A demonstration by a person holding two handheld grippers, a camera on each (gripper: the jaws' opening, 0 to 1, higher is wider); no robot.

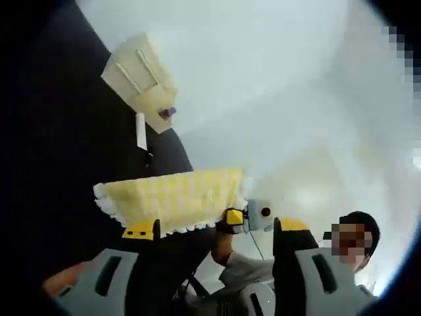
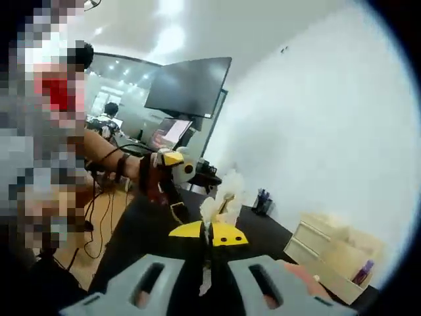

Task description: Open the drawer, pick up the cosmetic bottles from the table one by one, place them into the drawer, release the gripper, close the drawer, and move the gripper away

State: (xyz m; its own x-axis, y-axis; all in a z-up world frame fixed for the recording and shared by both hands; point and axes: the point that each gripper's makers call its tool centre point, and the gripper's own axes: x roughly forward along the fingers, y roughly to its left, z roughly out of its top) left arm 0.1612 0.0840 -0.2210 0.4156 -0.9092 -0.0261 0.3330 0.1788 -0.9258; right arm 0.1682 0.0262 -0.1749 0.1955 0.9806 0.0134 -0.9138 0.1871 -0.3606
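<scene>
across the left gripper view, the left claw (image 1: 214, 232) gapes wide, holding nothing; the drawer unit (image 1: 141, 80) sits at eleven o'clock on the dark bench (image 1: 59, 151). over in the right gripper view, the right claw (image 2: 209, 234) is closed with nothing visibly held, and the drawer unit (image 2: 332, 253) lies at four o'clock with a purple bottle (image 2: 364, 271) beside it.

Drawer unit (image 1: 141, 80) on dark table (image 1: 72, 125), yellow-checked cloth (image 1: 172, 200) nearer.

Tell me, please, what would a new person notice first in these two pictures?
Probably the yellow checked cloth with a white frilly edge, spread across the middle of the left gripper view just above the left gripper, whose jaws stand wide apart. Next, the cream wooden drawer unit on the dark table. In the right gripper view, the right gripper has its jaws closed together.
</scene>
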